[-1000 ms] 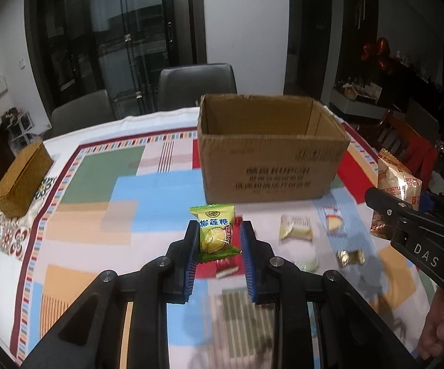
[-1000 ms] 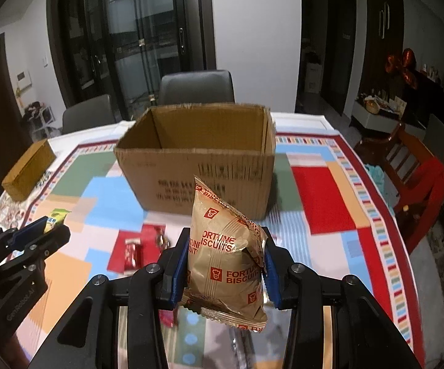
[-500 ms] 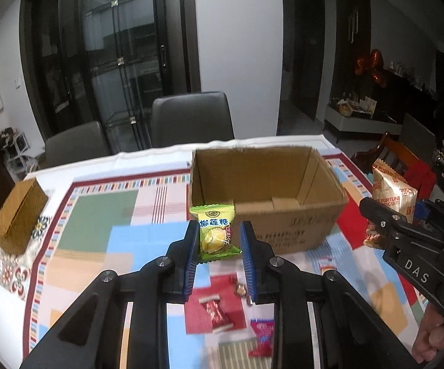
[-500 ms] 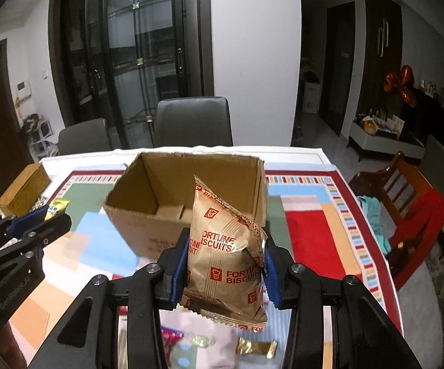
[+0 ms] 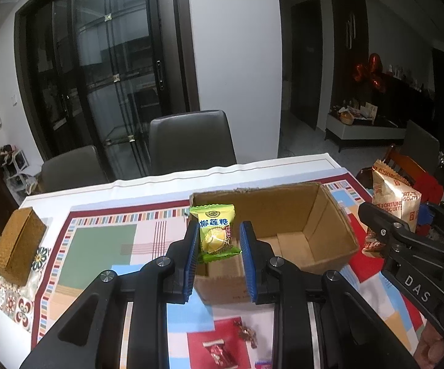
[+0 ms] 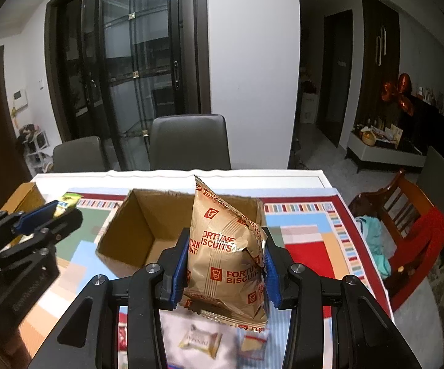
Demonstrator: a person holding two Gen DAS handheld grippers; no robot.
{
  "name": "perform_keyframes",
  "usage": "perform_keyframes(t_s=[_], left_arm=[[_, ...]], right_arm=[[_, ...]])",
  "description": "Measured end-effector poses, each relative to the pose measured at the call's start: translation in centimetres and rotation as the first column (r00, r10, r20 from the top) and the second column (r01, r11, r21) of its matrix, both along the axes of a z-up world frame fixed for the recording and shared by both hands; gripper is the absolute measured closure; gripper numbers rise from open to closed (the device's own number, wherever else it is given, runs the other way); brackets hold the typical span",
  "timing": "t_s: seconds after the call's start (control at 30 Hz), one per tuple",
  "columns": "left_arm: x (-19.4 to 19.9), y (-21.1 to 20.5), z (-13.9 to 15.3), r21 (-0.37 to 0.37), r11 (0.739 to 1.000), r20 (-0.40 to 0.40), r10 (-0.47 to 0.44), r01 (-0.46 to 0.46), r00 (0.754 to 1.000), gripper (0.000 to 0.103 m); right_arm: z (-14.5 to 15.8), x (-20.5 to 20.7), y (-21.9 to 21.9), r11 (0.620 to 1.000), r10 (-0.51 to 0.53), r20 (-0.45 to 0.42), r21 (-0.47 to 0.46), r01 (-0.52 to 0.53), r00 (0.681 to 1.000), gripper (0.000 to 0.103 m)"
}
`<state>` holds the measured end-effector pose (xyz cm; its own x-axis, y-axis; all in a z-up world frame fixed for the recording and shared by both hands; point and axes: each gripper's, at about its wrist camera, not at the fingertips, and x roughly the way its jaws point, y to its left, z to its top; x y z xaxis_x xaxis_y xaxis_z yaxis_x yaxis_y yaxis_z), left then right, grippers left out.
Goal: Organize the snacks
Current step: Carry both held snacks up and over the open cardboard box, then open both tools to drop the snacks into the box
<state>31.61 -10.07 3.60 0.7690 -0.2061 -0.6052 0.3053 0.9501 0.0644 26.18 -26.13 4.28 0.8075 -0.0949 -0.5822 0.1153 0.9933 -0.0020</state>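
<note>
Above the open brown cardboard box (image 6: 148, 233), the right gripper (image 6: 226, 264) is pinching a light, crinkly gold biscuit bag (image 6: 226, 246) mid-body; at nine o'clock, the left gripper (image 5: 218, 246) is pinching a small green candy packet (image 5: 215, 230).

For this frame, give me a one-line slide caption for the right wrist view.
Right gripper holds a gold biscuit bag before the open cardboard box; left gripper carries a candy.

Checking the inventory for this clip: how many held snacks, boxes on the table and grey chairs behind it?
Held snacks: 2 (green durian candy, Fortune Biscuits bag)
Boxes: 2 (cardboard box, woven box)
Grey chairs: 2 (middle chair, left chair)
Total: 6
</note>
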Motion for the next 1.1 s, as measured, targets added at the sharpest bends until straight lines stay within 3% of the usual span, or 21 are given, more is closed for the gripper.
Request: perform_keyframes(t_s=[0.5,1.1], left_arm=[[5.0,-1.6,-1.7,0.006,1.000,-0.015,-0.012,0.012,1.000,0.076],[8.1,-2.5,-4.6,0.035,0.999,-0.069,-0.028,0.030,0.997,0.076]], right_arm=[[-0.8,4.7,0.1,1.000,0.011,-0.012,-0.006,-0.011,1.000,0.060],[-4.2,8.6,0.8,0.999,0.032,-0.091,-0.010,-0.033,0.995,0.060]])
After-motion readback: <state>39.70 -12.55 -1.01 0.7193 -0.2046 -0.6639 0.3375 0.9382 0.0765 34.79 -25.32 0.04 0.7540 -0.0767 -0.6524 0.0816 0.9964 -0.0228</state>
